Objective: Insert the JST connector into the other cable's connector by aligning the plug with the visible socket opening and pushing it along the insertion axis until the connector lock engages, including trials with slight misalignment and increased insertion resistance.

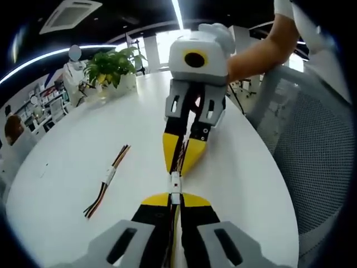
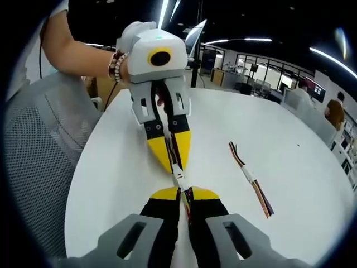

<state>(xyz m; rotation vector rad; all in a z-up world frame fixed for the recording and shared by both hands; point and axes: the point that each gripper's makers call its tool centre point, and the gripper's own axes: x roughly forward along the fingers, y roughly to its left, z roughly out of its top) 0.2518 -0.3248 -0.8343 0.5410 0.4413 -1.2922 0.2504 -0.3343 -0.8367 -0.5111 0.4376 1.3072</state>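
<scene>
Over the white round table (image 1: pixel 61 167), both grippers meet tip to tip. My left gripper (image 1: pixel 174 196) rises from the bottom of the left gripper view, shut on a thin multi-wire cable. Its white JST connector (image 1: pixel 175 184) sticks out just past the yellow tips. The right gripper (image 1: pixel 179 167) reaches in from above, shut on the other cable. In the right gripper view my right gripper (image 2: pixel 184 192) faces the left gripper (image 2: pixel 174 164), with the white connectors (image 2: pixel 179 178) in line and touching between them. Whether they are latched I cannot tell.
A spare cable with a white sleeve (image 1: pixel 106 181) (image 2: pixel 251 178) lies loose on the table. A potted plant (image 1: pixel 109 67) stands at the far edge. A grey mesh chair (image 1: pixel 312 156) (image 2: pixel 39 151) is beside the table. A person's forearm (image 1: pixel 256 50) (image 2: pixel 78 50) holds each opposite gripper.
</scene>
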